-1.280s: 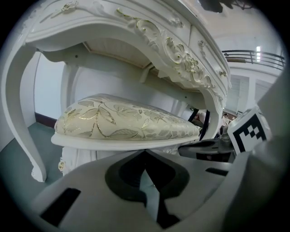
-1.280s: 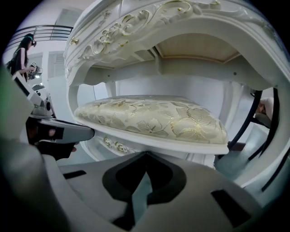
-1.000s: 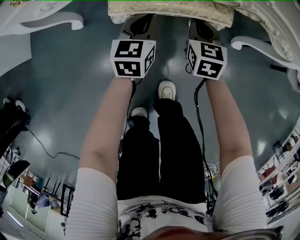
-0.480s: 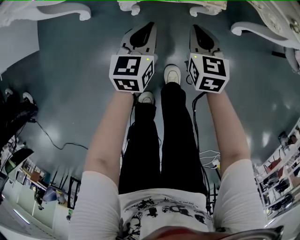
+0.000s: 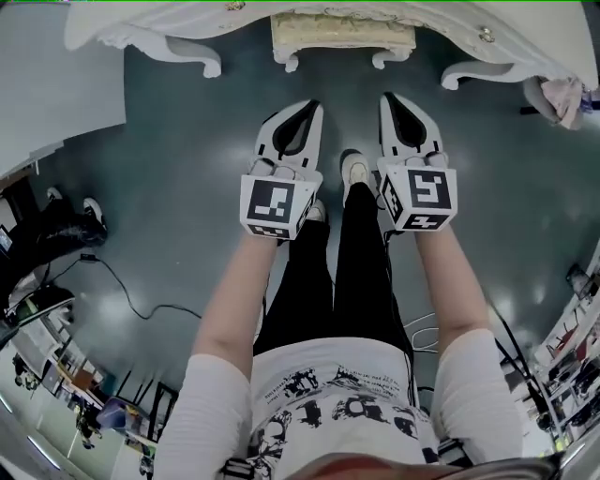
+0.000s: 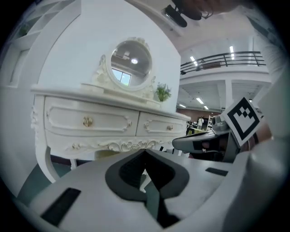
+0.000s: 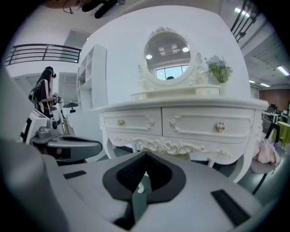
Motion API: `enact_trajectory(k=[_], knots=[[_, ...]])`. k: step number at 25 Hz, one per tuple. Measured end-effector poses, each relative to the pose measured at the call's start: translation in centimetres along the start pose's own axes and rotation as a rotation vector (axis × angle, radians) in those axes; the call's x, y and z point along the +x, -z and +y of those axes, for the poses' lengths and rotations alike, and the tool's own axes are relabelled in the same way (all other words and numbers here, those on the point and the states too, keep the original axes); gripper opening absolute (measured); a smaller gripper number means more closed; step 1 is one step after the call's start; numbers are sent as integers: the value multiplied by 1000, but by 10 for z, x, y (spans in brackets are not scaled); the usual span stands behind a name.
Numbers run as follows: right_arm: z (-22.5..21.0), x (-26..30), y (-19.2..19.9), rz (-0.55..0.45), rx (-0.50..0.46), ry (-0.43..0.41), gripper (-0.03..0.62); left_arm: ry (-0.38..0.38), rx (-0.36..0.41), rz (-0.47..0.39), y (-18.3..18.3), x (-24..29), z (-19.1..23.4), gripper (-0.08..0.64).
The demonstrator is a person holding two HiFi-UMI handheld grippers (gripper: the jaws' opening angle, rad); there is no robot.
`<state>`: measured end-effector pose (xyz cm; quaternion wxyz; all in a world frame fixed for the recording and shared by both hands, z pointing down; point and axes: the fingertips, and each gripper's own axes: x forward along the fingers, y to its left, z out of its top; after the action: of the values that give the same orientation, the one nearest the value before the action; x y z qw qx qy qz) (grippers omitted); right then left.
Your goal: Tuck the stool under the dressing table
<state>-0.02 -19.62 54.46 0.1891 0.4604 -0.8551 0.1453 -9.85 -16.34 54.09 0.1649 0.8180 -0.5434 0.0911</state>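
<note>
At the far left of the head view a black cable is trailing over the dark grey-green floor. Along the top edge the white dressing table is standing. The stool, cream-cushioned with white legs, is sitting between the table's front legs, its rear part lying hidden beneath the tabletop. The left tool is hovering above the floor, pointing at the stool and well apart from it. In the left gripper view its jaws are meeting at the tips and gripping nothing. That view is also showing two drawers with gold knobs, and a round mirror and a small potted plant standing on the tabletop. Between the tools the person's white shoe is showing on the floor. The right tool is being held level with the left one, near it but not touching, and likewise well short of the stool. The right gripper view is showing its jaws closed tip to tip, with nothing between them. At the far right a pink cloth is lying beside the table's right end; what it is resting on cannot be made out.
</note>
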Motion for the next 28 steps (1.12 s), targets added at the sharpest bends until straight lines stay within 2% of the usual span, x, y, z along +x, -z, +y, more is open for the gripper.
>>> enact_trajectory(k=[5,11,16,23,28], knots=[[18,-76,-92,-123,-7,-8,15,0,49,-109,-101,-65,-14,17],[58,-167,-166,-191,-26,-19,15,-26,60,-181,-195,-155,-33,17],[79,-225,-230,-269,-21,-3,15,-13,82,-272,-272,-207,-53,17],[92,-276,-301,-372,-106,8,15,-3,157,-385,-356,-252,-73,17],[93,-294,-335,-409,-124,13,15,12,138,-433,-395,-266,-76,17]])
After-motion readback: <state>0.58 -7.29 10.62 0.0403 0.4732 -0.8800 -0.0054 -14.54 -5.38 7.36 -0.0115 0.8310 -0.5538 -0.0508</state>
